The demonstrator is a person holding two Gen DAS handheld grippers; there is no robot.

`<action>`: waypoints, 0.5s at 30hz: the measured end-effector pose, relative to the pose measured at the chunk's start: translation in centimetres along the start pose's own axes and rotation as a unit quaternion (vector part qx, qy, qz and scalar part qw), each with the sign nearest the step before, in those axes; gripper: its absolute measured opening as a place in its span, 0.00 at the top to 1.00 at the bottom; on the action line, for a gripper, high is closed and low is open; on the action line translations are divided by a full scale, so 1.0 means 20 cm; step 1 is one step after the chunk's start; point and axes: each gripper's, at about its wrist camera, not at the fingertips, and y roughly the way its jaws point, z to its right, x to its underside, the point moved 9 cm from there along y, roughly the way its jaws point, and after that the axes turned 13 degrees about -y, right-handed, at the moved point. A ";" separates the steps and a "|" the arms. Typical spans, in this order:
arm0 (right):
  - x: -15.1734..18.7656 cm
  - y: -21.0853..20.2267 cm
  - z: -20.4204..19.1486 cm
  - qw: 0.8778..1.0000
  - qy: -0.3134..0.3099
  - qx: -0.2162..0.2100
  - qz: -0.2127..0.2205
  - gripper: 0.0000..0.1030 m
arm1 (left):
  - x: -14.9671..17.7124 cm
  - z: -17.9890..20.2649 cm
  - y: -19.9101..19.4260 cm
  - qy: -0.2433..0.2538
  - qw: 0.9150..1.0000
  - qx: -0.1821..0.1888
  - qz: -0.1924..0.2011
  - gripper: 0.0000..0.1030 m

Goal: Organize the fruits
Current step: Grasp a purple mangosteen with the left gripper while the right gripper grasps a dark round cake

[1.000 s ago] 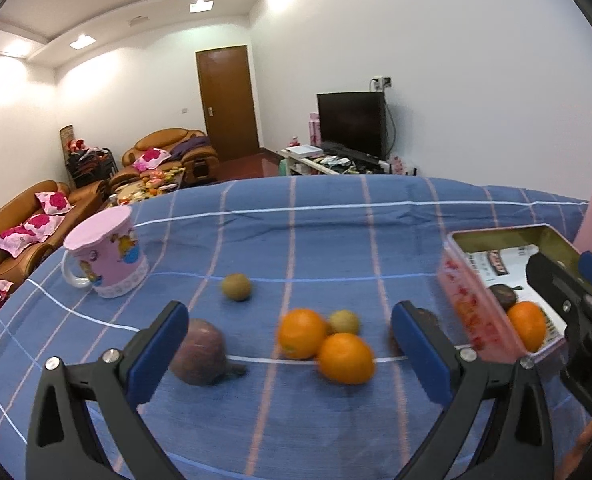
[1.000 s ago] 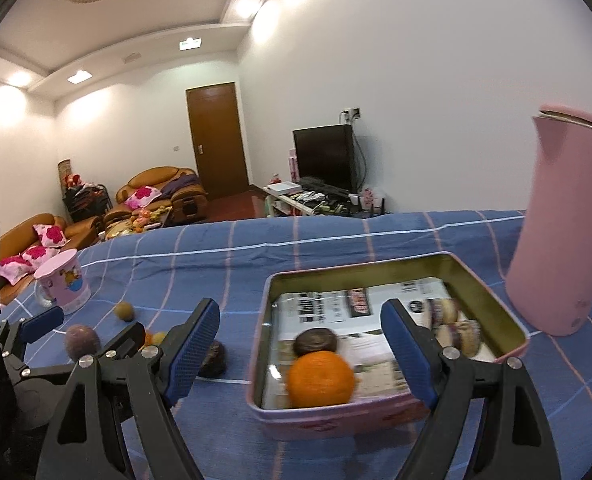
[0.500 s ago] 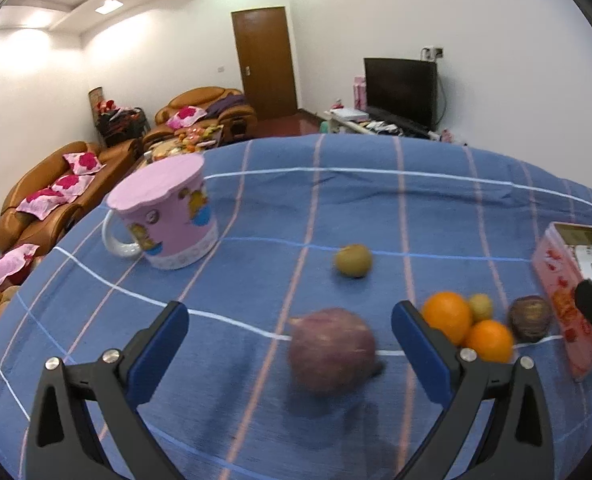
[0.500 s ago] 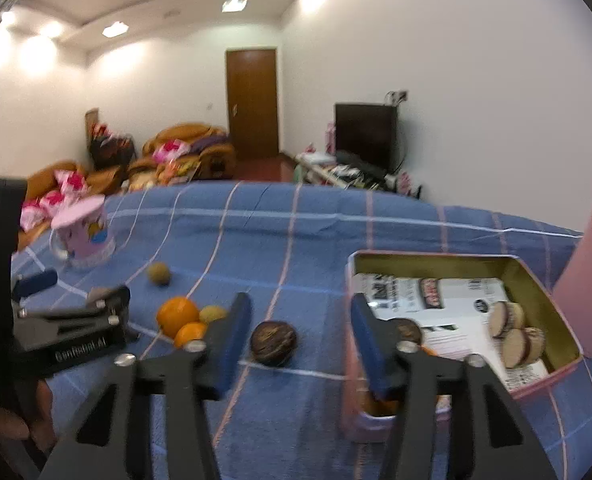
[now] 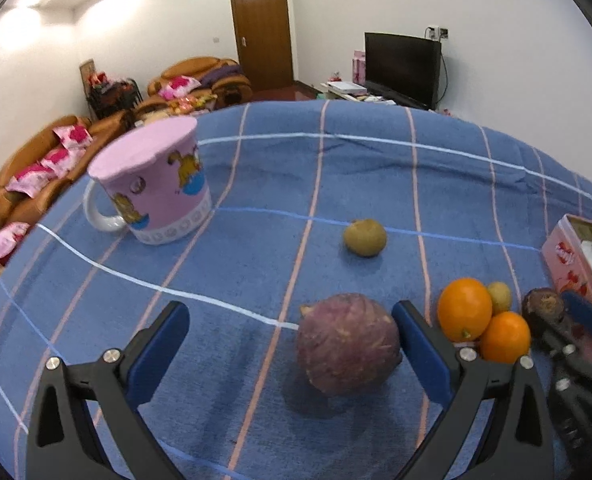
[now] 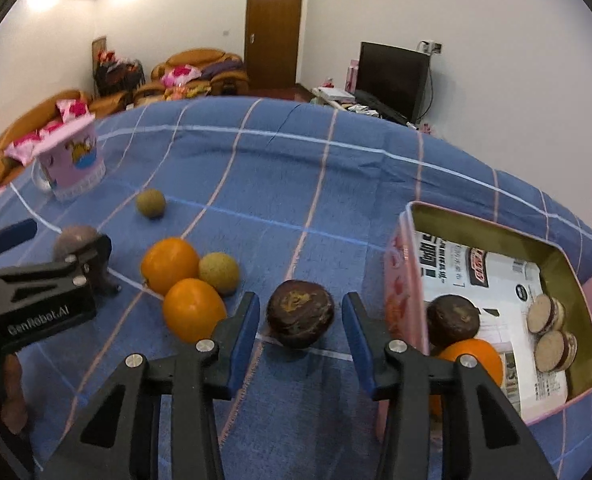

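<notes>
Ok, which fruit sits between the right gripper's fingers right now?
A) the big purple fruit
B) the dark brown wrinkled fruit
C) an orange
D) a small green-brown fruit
B: in the right wrist view the dark brown wrinkled fruit lies on the cloth between the right gripper fingers, which stand just clear of it.

White walls point(image 5: 496, 20), brown door point(image 5: 261, 32), orange sofas point(image 5: 28, 168), black TV point(image 5: 402, 66).

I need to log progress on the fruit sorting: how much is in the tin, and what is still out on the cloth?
Done: an orange and a dark fruit lie in the tin. In hand: nothing gripped; the right gripper, just narrowed, brackets the dark passion fruit; the open left gripper straddles the purple fruit. Left: those, two oranges, two greenish fruits.
</notes>
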 end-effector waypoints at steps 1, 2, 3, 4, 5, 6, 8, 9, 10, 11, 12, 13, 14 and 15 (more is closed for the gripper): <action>0.00 0.01 -0.01 1.000 -0.008 0.003 -0.006 0.56 | 0.00 0.00 0.00 -0.003 1.000 0.008 -0.004 0.07; 0.00 0.02 -0.02 1.000 -0.017 0.012 -0.015 0.56 | 0.01 0.01 0.01 -0.003 1.000 0.014 -0.009 0.09; 0.01 0.04 -0.02 0.999 -0.027 0.022 -0.024 0.56 | 0.02 0.02 0.01 0.000 1.000 0.014 -0.013 0.11; 0.01 0.05 -0.03 0.998 -0.038 0.033 -0.032 0.56 | 0.02 0.02 0.02 0.003 1.000 0.012 -0.019 0.12; 0.01 0.06 -0.03 0.997 -0.049 0.041 -0.039 0.56 | 0.04 0.03 0.04 0.005 0.999 0.014 -0.031 0.16; 0.01 0.07 -0.03 0.997 -0.053 0.045 -0.041 0.56 | 0.05 0.04 0.05 0.004 0.999 0.021 -0.039 0.22; 0.00 0.07 -0.02 0.997 -0.052 0.042 -0.041 0.56 | 0.07 0.05 0.07 -0.006 0.997 0.044 -0.059 0.27; 0.00 0.07 -0.02 0.997 -0.055 0.045 -0.042 0.56 | 0.07 0.05 0.07 -0.008 0.997 0.047 -0.061 0.29; 0.01 0.07 -0.01 0.997 -0.055 0.045 -0.042 0.56 | 0.07 0.06 0.07 -0.008 0.997 0.049 -0.059 0.31; 0.01 0.07 -0.01 0.997 -0.055 0.045 -0.042 0.57 | 0.07 0.07 0.06 -0.007 0.997 0.059 -0.058 0.41; 0.01 0.07 -0.01 0.997 -0.057 0.045 -0.042 0.58 | 0.07 0.08 0.05 -0.004 0.996 0.068 -0.057 0.52; 0.01 0.07 -0.02 0.996 -0.059 0.045 -0.041 0.62 | 0.07 0.09 0.04 0.000 0.997 0.065 -0.051 0.51; 0.02 0.07 -0.01 0.996 -0.063 0.050 -0.042 0.62 | 0.07 0.09 0.04 0.001 0.997 0.059 -0.049 0.51; 0.03 0.05 -0.01 0.996 -0.065 0.048 -0.039 0.62 | 0.08 0.09 0.04 -0.001 0.997 0.058 -0.050 0.51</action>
